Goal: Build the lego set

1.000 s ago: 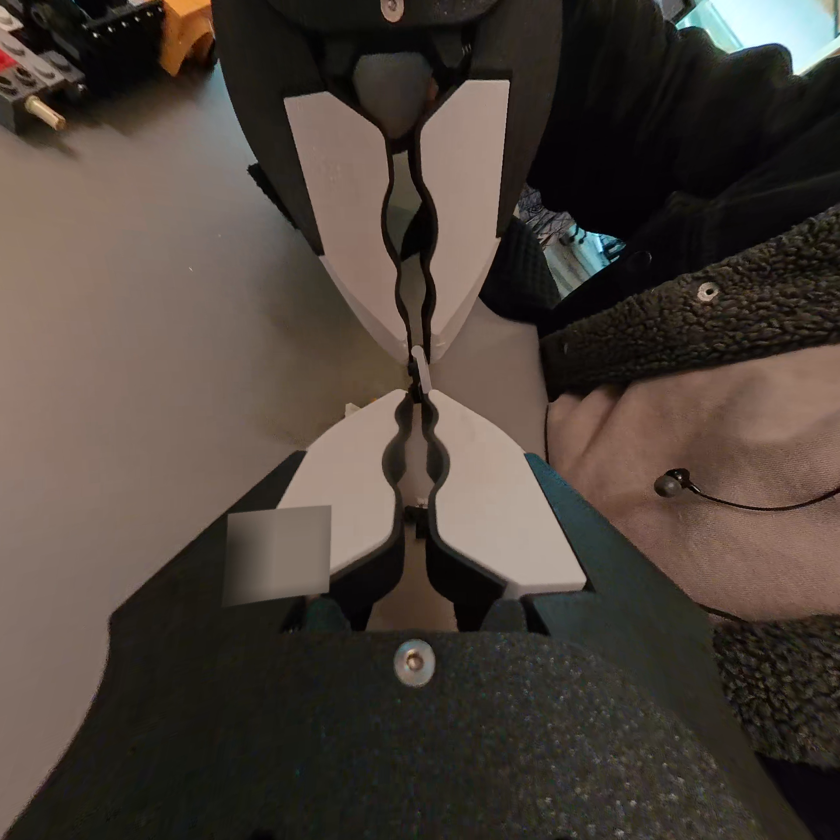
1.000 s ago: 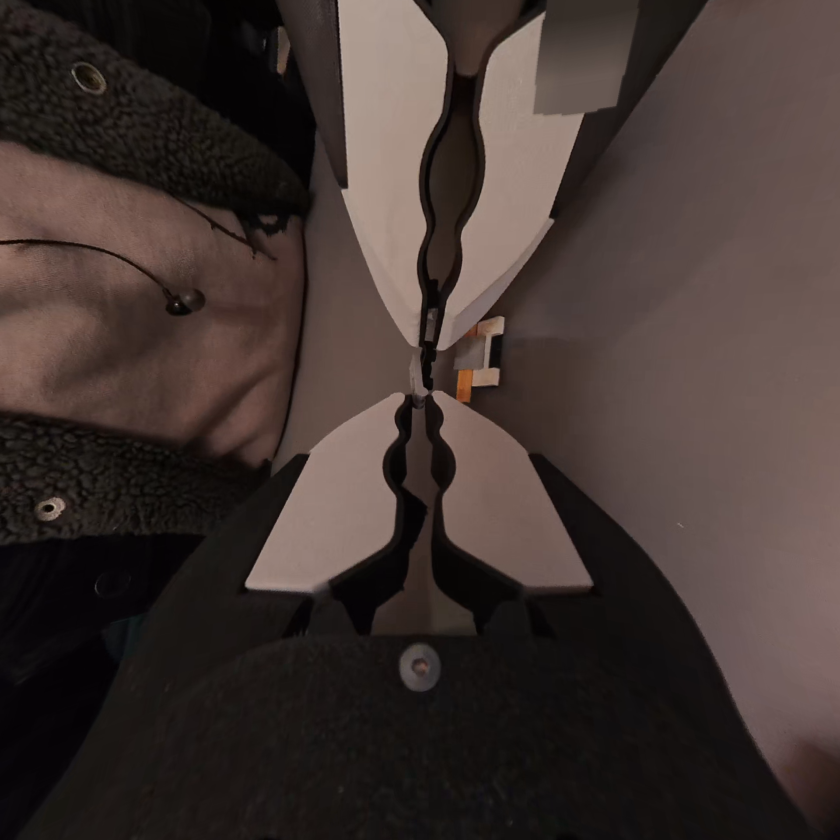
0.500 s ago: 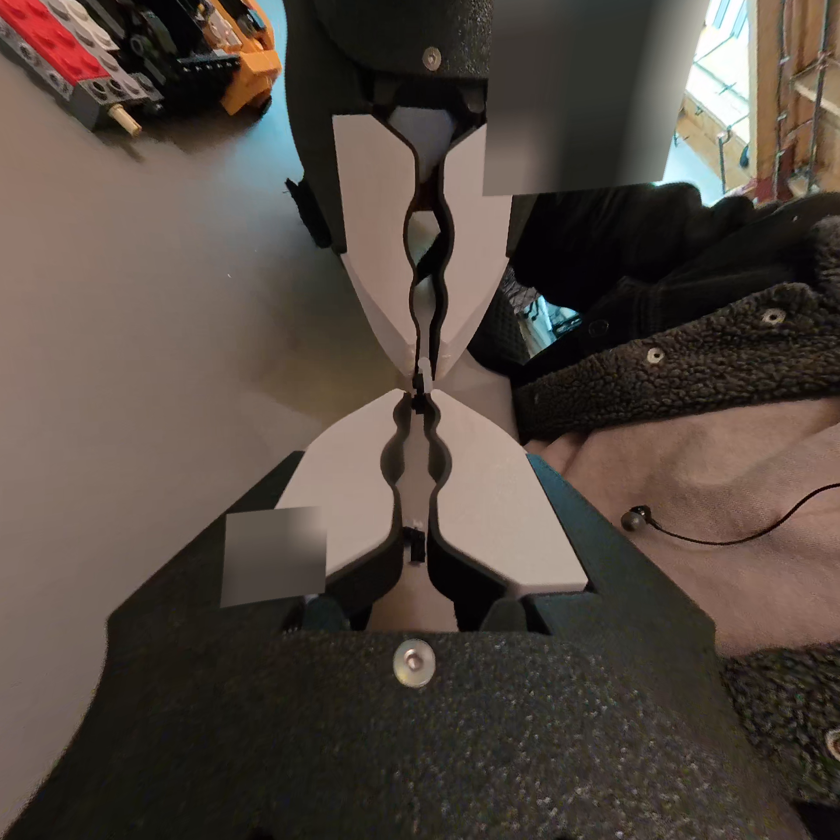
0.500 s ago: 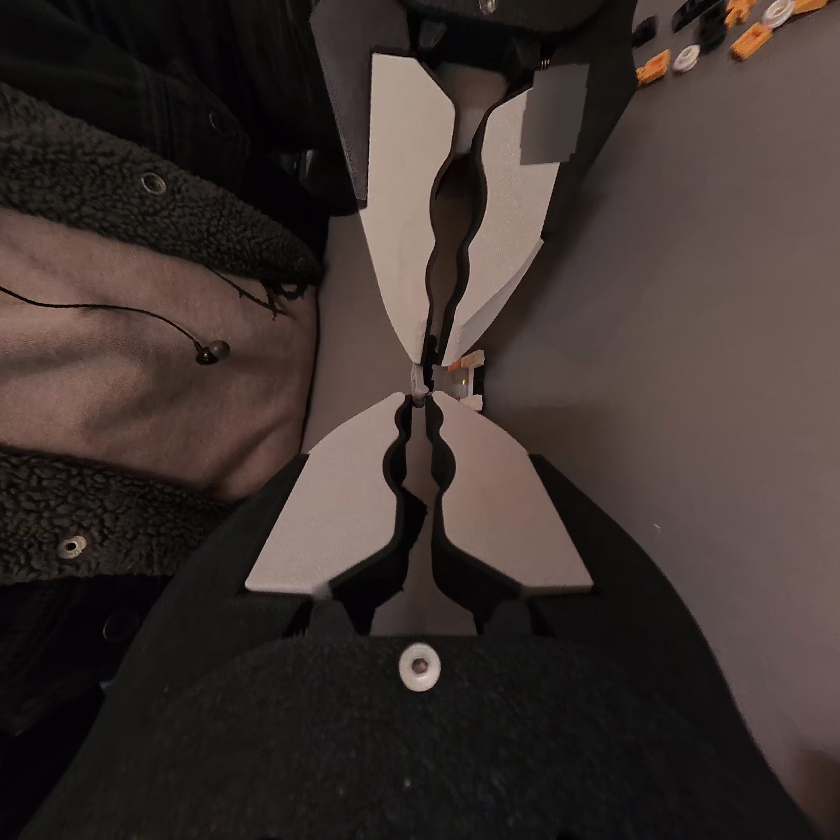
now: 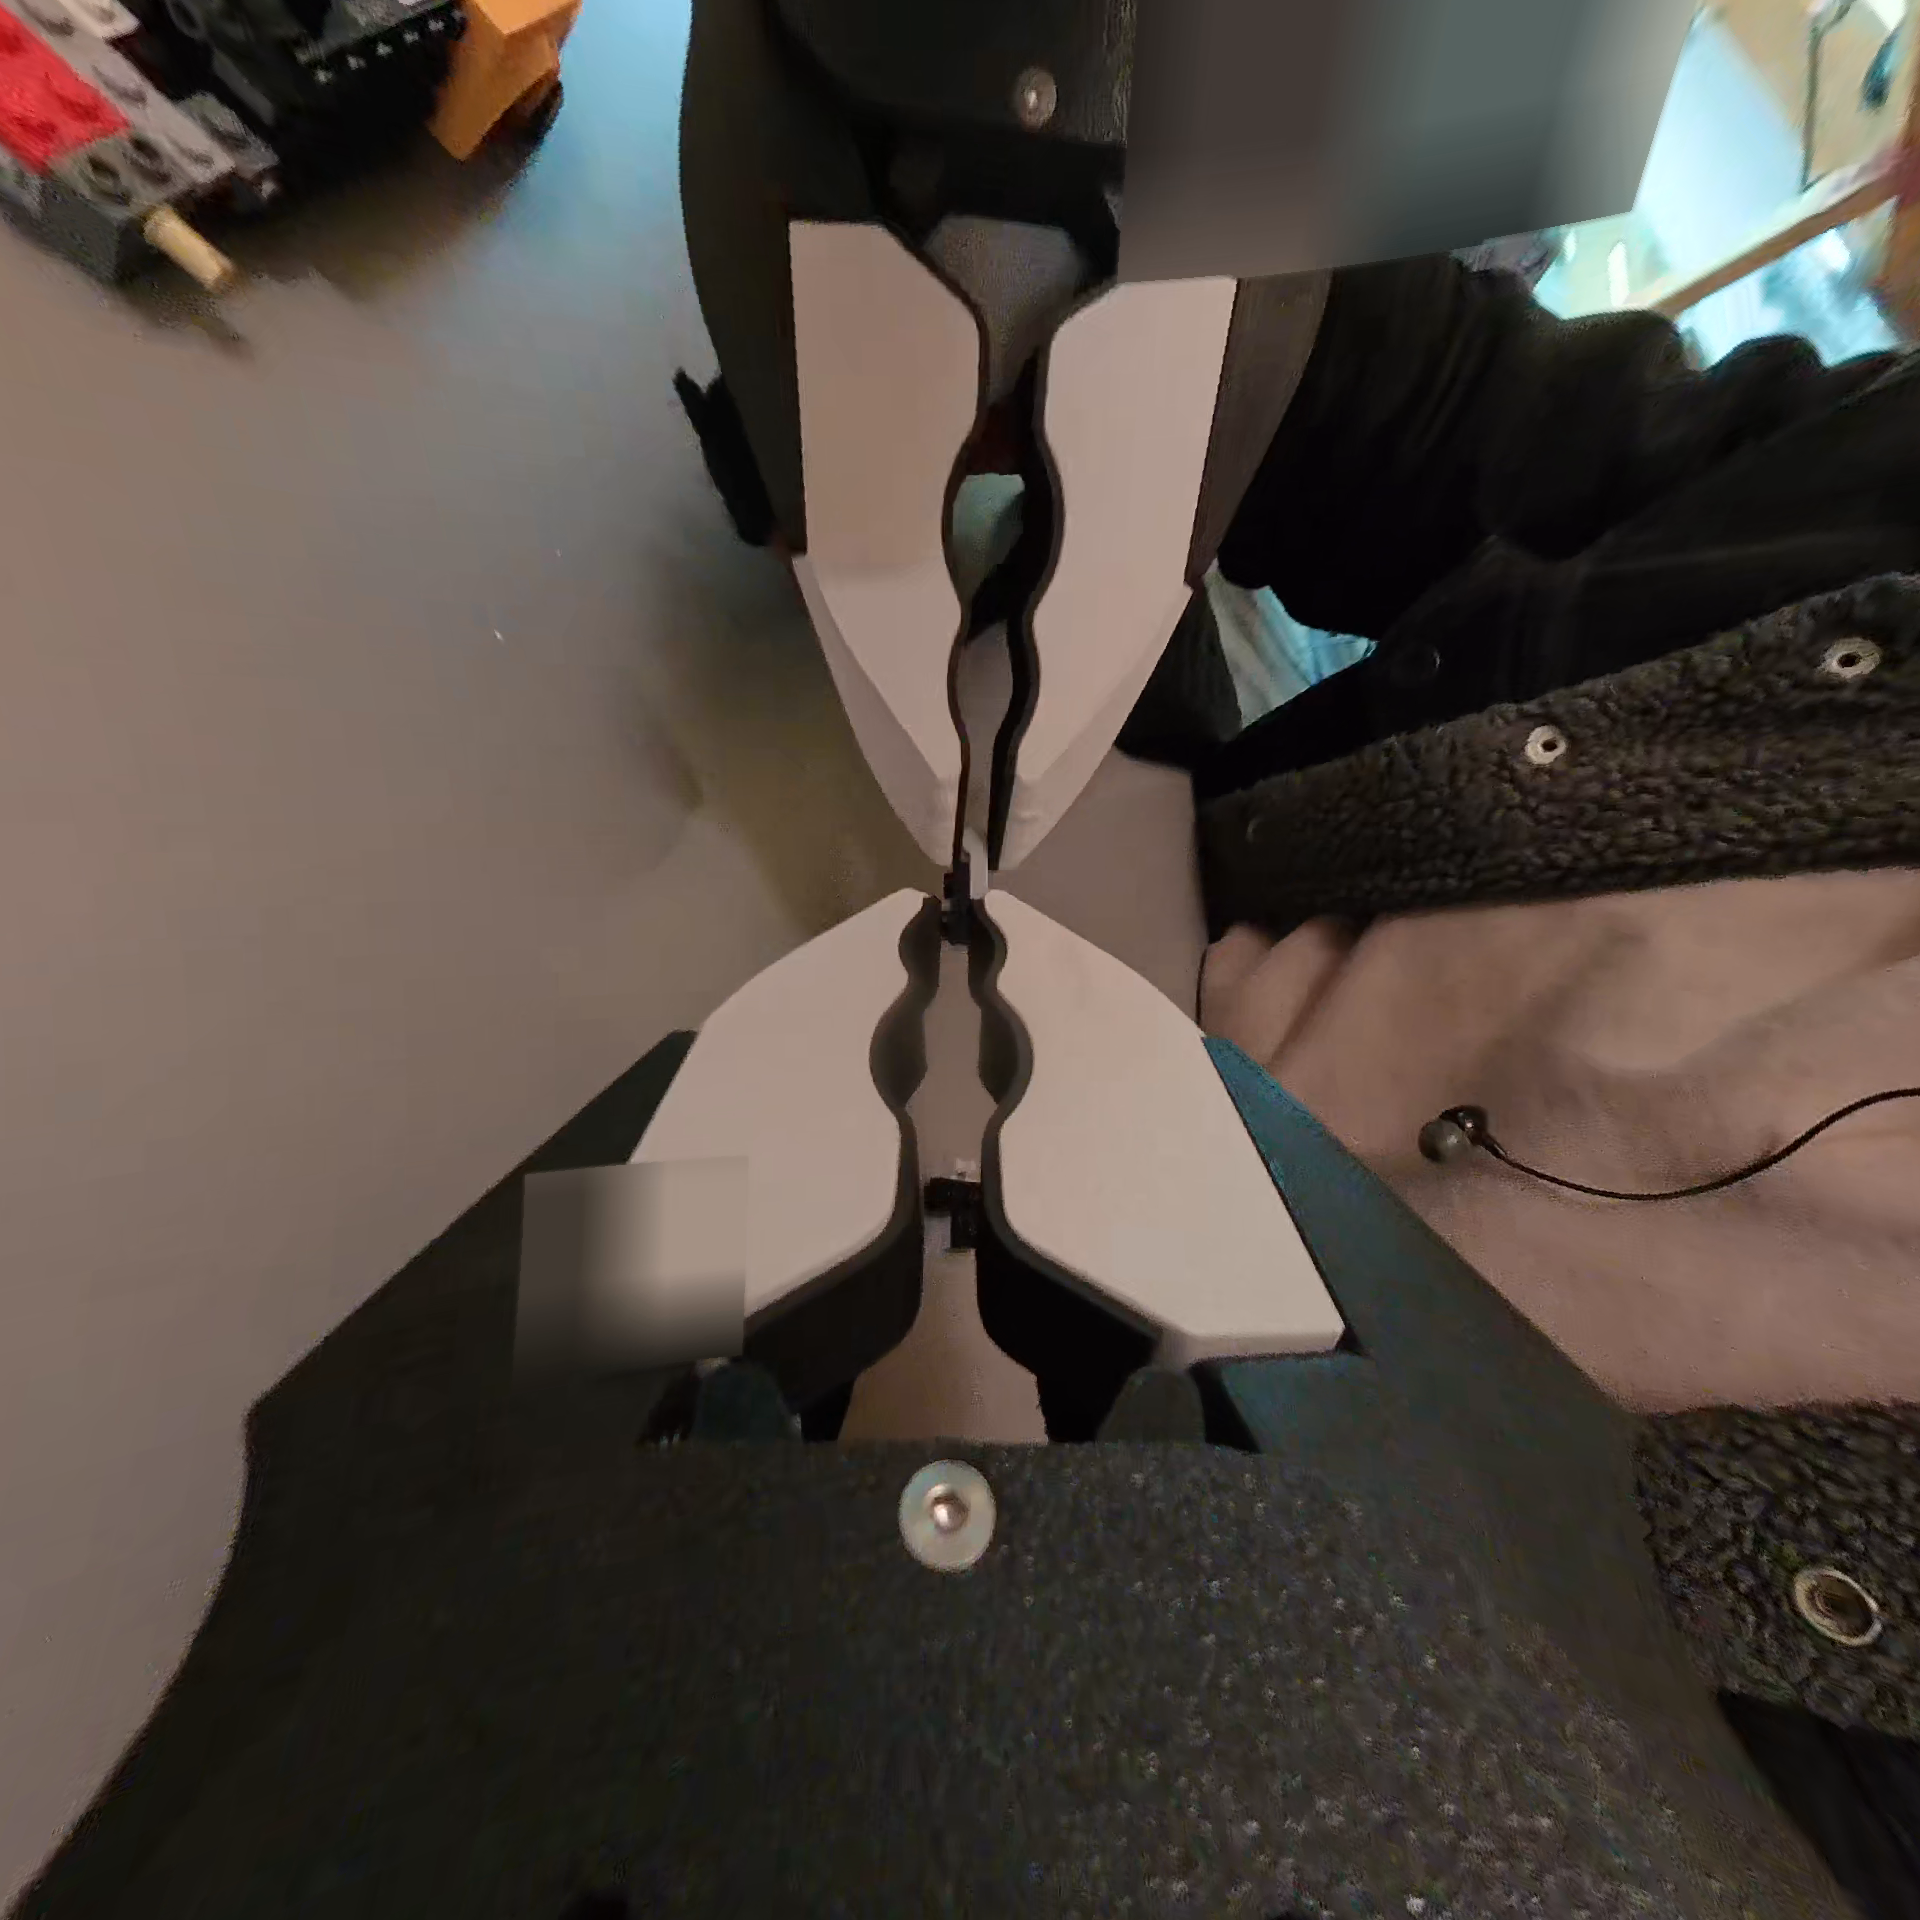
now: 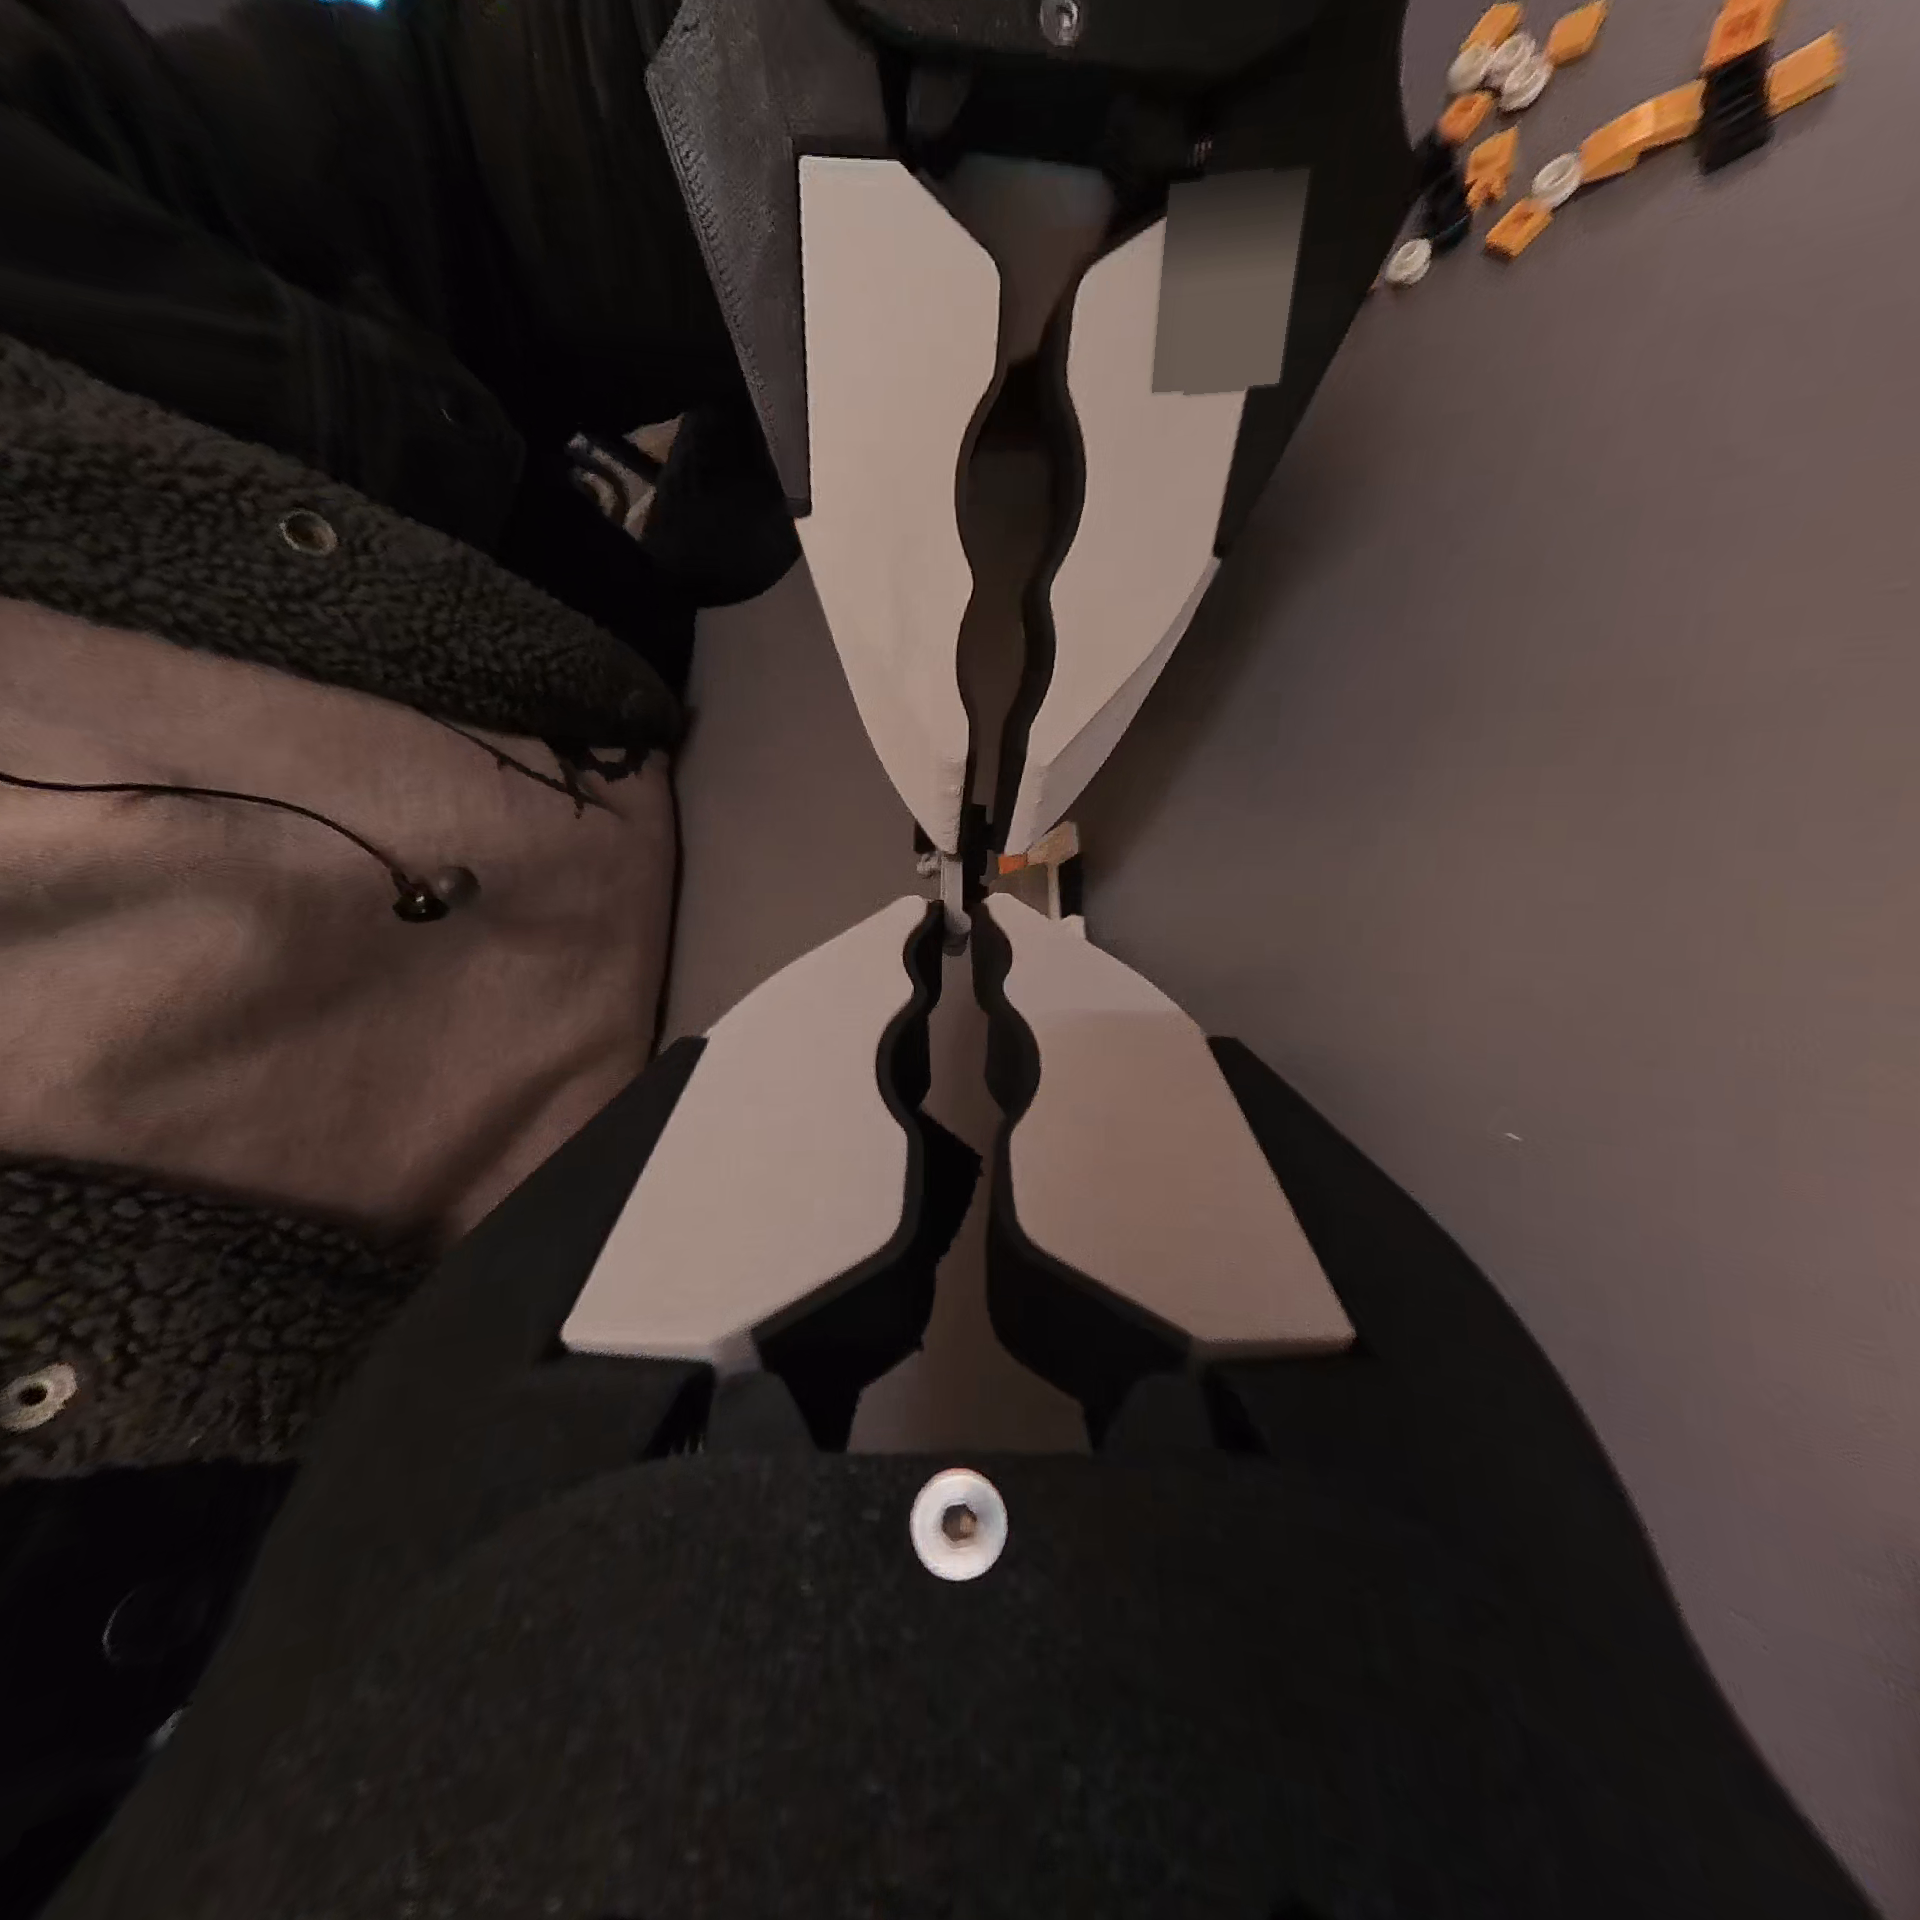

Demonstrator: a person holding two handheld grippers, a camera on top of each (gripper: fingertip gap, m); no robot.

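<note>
While pinched tip-to-tip, white piece (image 5: pixel 977 871) upright.

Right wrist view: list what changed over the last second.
The view drew back: loose orange pieces came into sight at top right, and the small build behind the tips is now mostly hidden. Unchanged: right gripper and left gripper stay shut, tip to tip, on the tiny pieces.
</note>
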